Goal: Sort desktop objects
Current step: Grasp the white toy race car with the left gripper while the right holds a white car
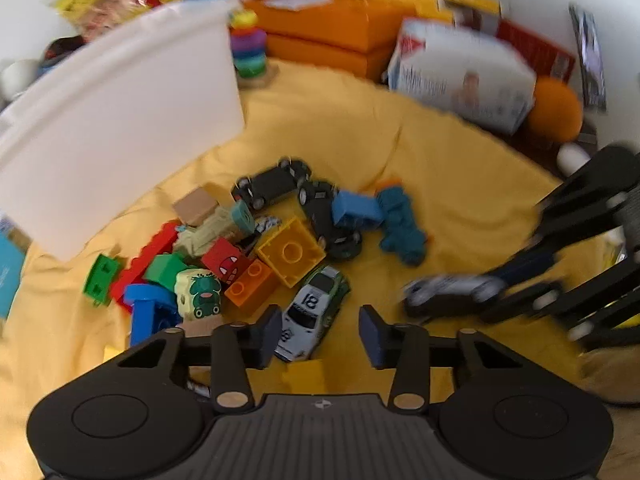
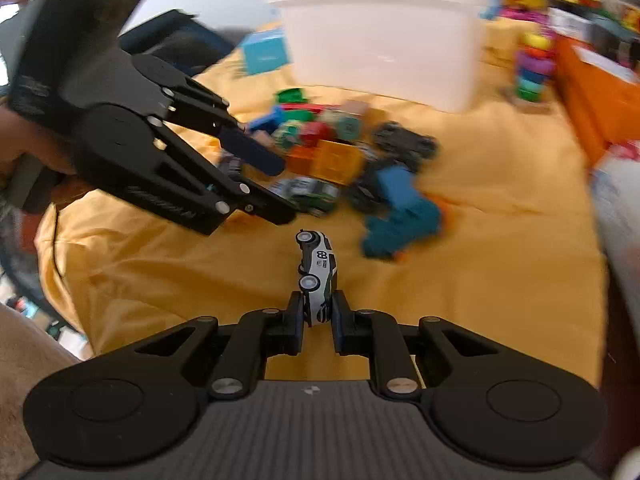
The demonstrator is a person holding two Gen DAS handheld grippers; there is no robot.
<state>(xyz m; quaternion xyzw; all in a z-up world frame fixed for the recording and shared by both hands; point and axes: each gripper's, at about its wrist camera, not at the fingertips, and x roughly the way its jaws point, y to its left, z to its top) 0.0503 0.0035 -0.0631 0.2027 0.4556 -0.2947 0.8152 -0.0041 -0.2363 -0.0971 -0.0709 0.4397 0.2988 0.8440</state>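
Observation:
A heap of toys lies on the yellow cloth [image 1: 460,184]: a yellow brick [image 1: 290,252], red, green and orange bricks, black cars [image 1: 272,184] and a teal vehicle [image 1: 400,224]. My left gripper [image 1: 322,334] is open, hovering just above a white-and-green toy car [image 1: 316,312] marked 18. The right wrist view shows that open left gripper [image 2: 282,188] over the same car [image 2: 316,194]. My right gripper [image 2: 318,320] is shut on a small white toy car [image 2: 318,272], held on its side above the cloth. In the left wrist view this car [image 1: 452,290] appears blurred at the right.
A tall white bin [image 1: 120,120] [image 2: 380,40] stands behind the heap. A ring-stacking toy [image 1: 248,44], orange boxes [image 1: 332,28], a white package [image 1: 460,76] and an orange ball [image 1: 554,110] line the far side. A blue box [image 2: 266,52] sits left of the bin.

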